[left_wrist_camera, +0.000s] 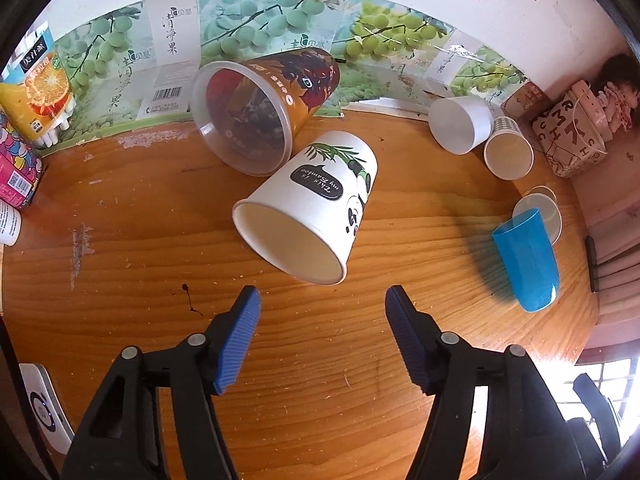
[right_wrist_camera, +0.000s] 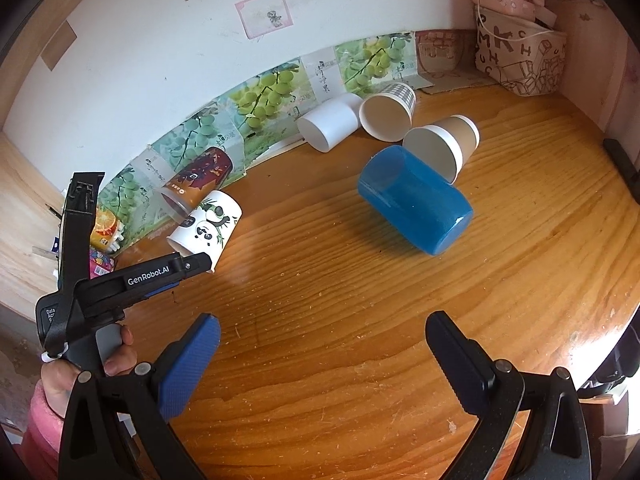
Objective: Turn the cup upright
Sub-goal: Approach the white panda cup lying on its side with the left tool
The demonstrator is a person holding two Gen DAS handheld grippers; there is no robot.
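Several cups lie on their sides on the wooden table (left_wrist_camera: 160, 264). A white panda paper cup (left_wrist_camera: 316, 204) lies with its mouth toward my left gripper (left_wrist_camera: 322, 300), which is open and empty just in front of it. An orange printed plastic cup (left_wrist_camera: 264, 108) lies behind it. The panda cup also shows in the right wrist view (right_wrist_camera: 208, 224), with the left gripper's finger beside its mouth. A blue plastic cup (right_wrist_camera: 416, 200) lies on its side ahead of my right gripper (right_wrist_camera: 324, 332), which is open and empty.
A plain white cup (right_wrist_camera: 332, 124), a checked paper cup (right_wrist_camera: 390, 114) and a brown-sleeved cup (right_wrist_camera: 444, 146) lie near the back wall. Juice cartons (left_wrist_camera: 36, 92) stand at the left. A printed bag (right_wrist_camera: 520, 56) stands at the back right corner.
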